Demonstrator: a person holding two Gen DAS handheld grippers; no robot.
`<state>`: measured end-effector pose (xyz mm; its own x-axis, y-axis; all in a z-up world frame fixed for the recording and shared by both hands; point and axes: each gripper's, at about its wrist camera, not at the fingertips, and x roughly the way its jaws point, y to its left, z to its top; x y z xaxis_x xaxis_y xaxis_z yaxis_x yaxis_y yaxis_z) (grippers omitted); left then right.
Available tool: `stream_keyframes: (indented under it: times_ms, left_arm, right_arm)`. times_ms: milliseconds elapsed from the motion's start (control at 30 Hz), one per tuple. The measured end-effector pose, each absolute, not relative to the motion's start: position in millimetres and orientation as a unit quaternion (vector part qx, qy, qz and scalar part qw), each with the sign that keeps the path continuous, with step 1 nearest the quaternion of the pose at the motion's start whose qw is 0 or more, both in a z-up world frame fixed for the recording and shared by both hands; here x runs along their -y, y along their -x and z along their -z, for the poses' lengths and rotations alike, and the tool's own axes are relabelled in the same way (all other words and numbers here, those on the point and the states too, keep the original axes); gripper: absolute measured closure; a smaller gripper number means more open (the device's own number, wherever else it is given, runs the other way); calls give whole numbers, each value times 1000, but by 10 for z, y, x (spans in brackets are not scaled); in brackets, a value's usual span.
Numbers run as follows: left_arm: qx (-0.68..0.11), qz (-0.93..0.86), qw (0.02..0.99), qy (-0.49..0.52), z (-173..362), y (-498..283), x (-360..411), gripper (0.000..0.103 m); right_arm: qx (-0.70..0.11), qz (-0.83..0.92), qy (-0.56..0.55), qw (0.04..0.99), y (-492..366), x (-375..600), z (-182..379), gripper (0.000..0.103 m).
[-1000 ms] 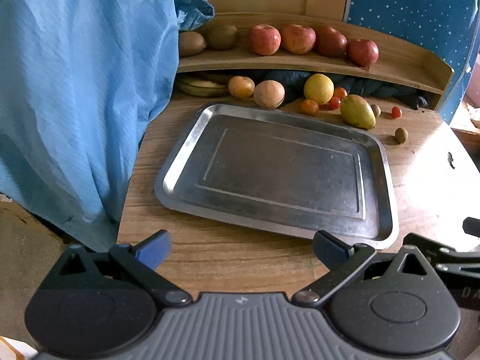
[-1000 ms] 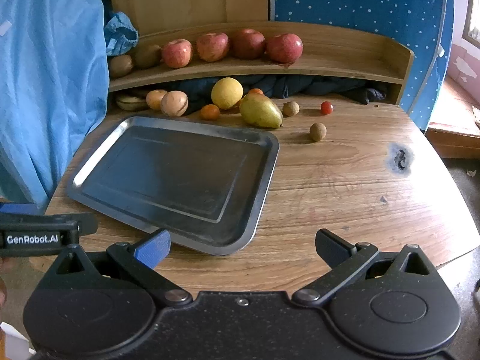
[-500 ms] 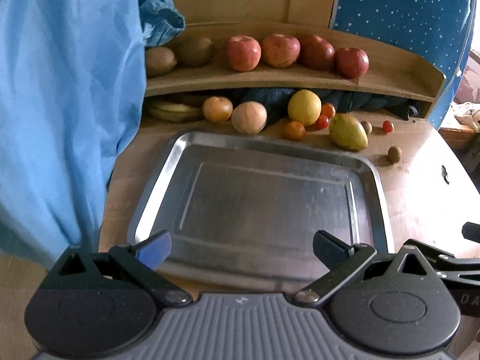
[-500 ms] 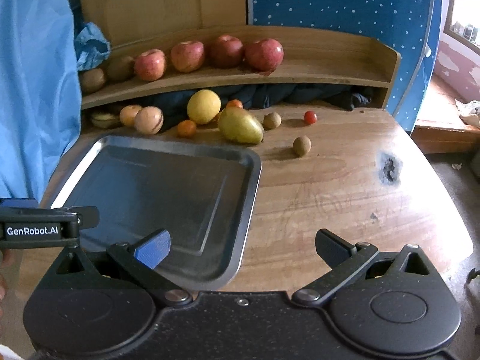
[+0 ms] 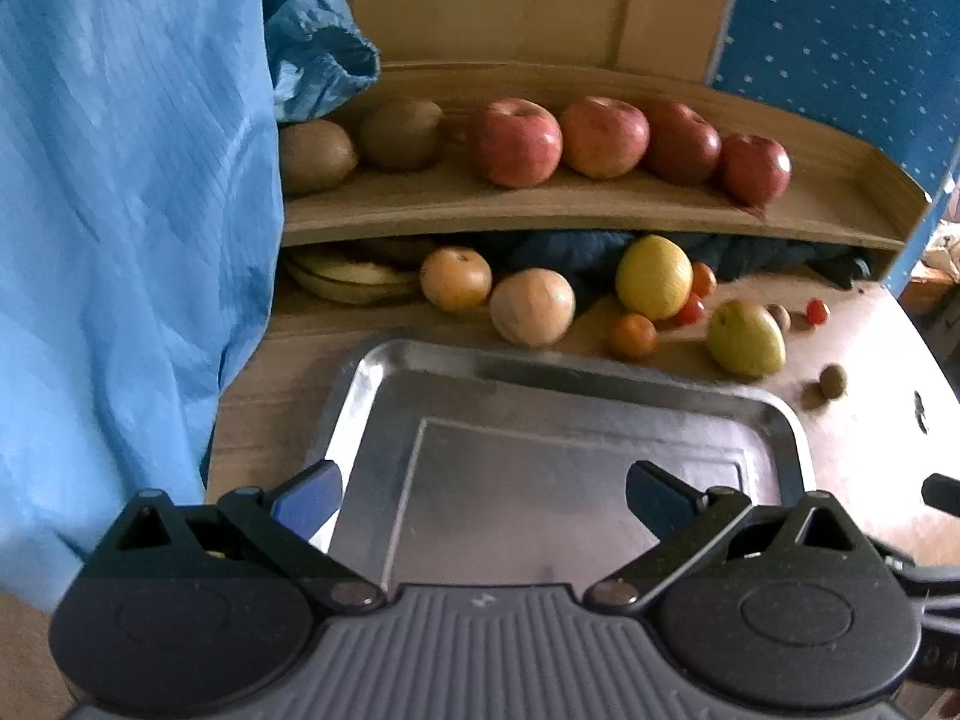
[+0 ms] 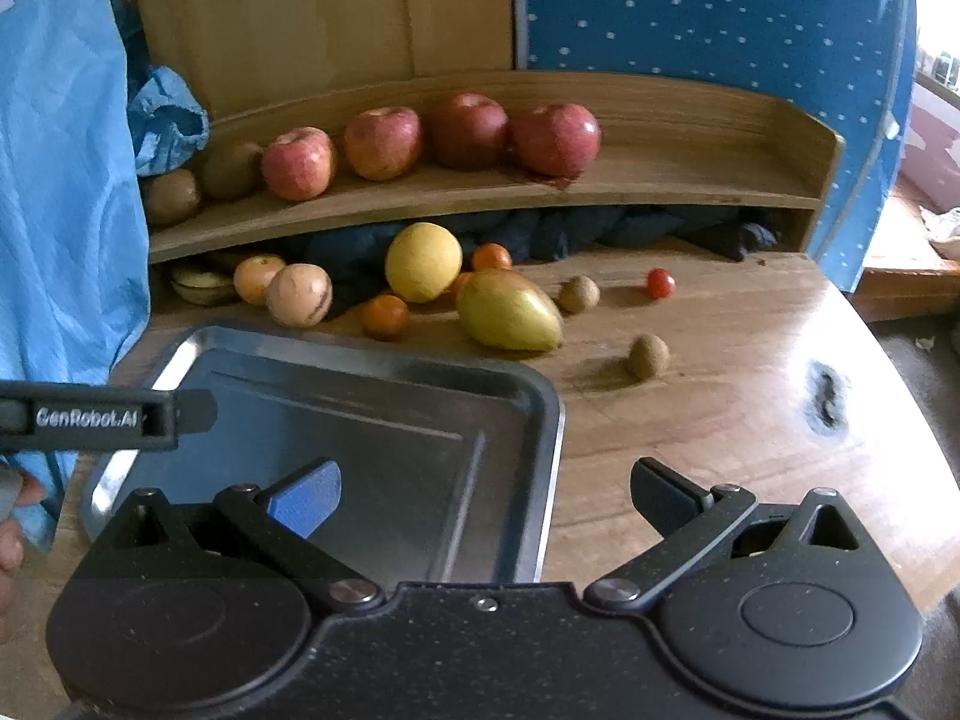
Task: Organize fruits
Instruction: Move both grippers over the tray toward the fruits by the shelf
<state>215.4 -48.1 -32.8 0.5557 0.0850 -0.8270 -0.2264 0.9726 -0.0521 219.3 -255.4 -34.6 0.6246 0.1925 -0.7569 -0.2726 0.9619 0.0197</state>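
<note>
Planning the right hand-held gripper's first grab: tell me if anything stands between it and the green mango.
Nothing visible does. The right hand-held gripper is open above the tray's near right corner; ahead lie only that corner and bare table up to the mango. The small orange sits left of that line.

text: "GenRobot.AI" | on: left gripper (image 6: 90,420) side bar | view: right wrist | other text: none
</note>
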Motion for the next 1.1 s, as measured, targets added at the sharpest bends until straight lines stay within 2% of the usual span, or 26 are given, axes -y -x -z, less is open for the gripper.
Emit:
stream_keyframes:
  times_ms: [1100]
  left_arm:
    - [-480, -9, 873, 90, 576, -3170, 51, 1]
  right_arm:
    - [-423, -140, 78, 892, -2828, 1722, 603, 1]
